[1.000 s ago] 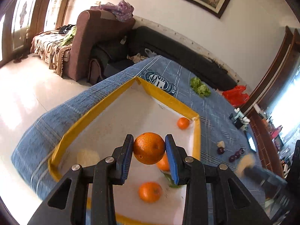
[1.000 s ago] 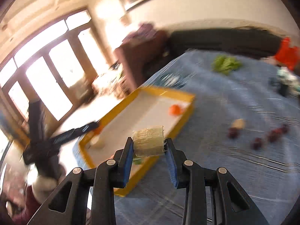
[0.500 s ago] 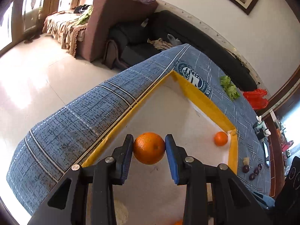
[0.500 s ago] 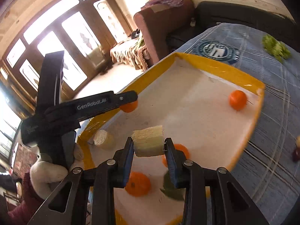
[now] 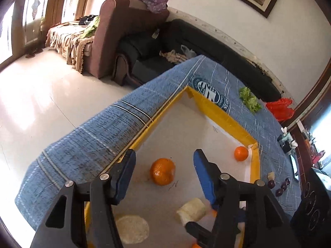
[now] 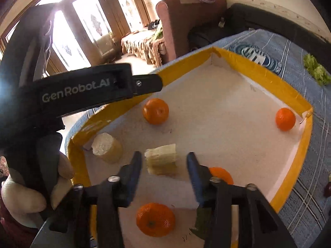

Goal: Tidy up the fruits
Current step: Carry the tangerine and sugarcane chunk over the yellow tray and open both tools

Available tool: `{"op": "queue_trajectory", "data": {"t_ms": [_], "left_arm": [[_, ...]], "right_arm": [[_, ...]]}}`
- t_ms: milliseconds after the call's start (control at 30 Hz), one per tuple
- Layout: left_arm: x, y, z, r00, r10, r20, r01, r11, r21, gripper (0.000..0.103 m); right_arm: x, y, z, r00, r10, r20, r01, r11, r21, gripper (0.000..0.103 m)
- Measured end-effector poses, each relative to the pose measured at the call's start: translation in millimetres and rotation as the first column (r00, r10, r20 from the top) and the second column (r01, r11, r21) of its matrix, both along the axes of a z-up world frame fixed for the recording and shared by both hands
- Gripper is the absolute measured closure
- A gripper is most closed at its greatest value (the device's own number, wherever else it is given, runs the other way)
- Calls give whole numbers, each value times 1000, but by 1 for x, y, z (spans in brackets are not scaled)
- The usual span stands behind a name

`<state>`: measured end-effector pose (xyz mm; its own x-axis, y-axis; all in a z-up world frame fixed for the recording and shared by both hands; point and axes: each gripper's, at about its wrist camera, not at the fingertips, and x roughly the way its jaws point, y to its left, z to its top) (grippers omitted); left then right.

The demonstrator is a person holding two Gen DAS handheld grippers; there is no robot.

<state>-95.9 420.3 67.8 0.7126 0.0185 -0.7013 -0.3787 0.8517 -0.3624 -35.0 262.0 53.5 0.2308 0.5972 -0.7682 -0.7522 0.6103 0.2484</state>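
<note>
A yellow-rimmed white tray (image 5: 217, 109) (image 6: 258, 76) lies on the blue cloth. My left gripper (image 5: 163, 175) is open above it, and an orange (image 5: 162, 171) (image 6: 155, 111) lies on the tray floor between its fingers. My right gripper (image 6: 164, 168) is open, and a pale banana piece (image 6: 161, 161) (image 5: 191, 208) lies on the tray between its fingers. A second banana piece (image 6: 106, 150) (image 5: 132, 228) stands near the tray's corner. More oranges lie in the tray: one in the far corner (image 6: 285, 119) (image 5: 241, 153), one close below (image 6: 155, 219), one partly hidden behind the right finger (image 6: 220, 174).
Dark plums (image 5: 278, 187) and another banana bit (image 5: 271, 175) lie on the cloth right of the tray. Lettuce (image 5: 249, 101) and a red bag (image 5: 280, 108) sit farther back. Sofas stand beyond the table's far edge. The left gripper's body (image 6: 82, 91) reaches over the tray's left rim.
Both grippers opened. The orange dropped from the left gripper onto the tray floor, and the banana piece left the right gripper and now lies in the tray.
</note>
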Motion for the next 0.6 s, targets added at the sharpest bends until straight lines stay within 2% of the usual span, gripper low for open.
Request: {"op": "queue_trajectory", "data": {"t_ms": [133, 200, 333, 400, 433, 600], "left_arm": [[-24, -5, 17, 999, 24, 29, -24, 1000, 14, 45], [-40, -13, 26, 998, 37, 45, -39, 999, 36, 36], [-71, -38, 43, 995, 64, 73, -69, 995, 65, 28], [-85, -52, 49, 992, 82, 99, -89, 994, 68, 16], [-92, -59, 53, 990, 83, 115, -90, 994, 60, 15], [-112, -105, 68, 983, -10, 184, 6, 1000, 23, 15]], "right_arm": [[-9, -18, 20, 999, -29, 43, 28, 999, 33, 45], [-15, -33, 28, 997, -55, 62, 52, 998, 45, 43], [-26, -77, 40, 989, -134, 62, 128, 988, 91, 42], [-36, -101, 42, 982, -177, 58, 171, 979, 108, 42], [-42, -112, 44, 978, -199, 56, 192, 975, 116, 42], [-61, -177, 55, 949, -313, 36, 301, 935, 187, 42]]}}
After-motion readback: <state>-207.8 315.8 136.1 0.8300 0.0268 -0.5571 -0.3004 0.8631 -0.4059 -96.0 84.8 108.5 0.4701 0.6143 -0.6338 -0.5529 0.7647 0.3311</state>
